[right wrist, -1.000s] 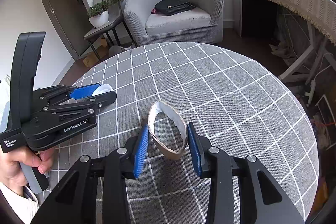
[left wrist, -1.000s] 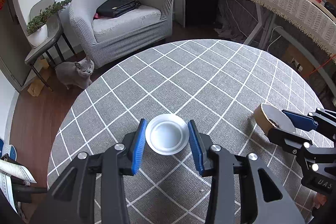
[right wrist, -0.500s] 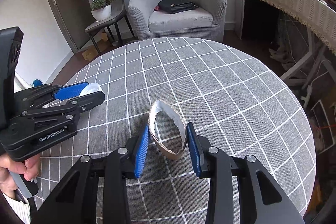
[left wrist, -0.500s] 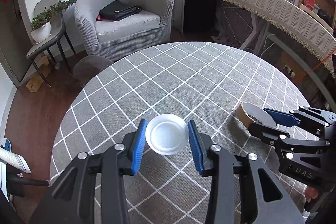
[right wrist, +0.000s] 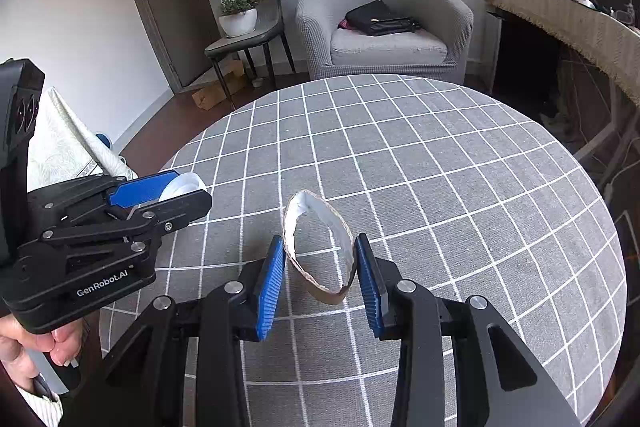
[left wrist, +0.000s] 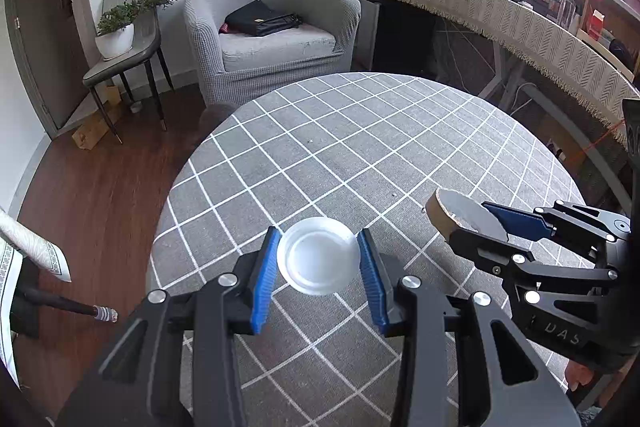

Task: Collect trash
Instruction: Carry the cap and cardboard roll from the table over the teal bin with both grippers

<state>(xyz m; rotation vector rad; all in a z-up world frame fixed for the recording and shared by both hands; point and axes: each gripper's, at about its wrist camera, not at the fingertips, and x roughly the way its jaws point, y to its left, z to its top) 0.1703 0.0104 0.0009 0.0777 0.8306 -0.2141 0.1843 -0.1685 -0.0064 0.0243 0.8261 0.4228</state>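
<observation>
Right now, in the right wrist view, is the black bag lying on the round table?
No. The black bag lies on the seat of the grey armchair, beyond the checked round table.

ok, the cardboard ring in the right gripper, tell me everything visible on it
The cardboard ring is a short brown cardboard band with a white lining, squeezed into a pointed oval. Its edges look torn and uneven. It is open through the middle, so the checked tablecloth shows through. The right gripper holds it by both blue pads, apparently lifted off the table. In the left view it sticks out past the fingertips.

One white lid [left wrist: 318,261], one cardboard ring [right wrist: 320,247], two grippers.
</observation>
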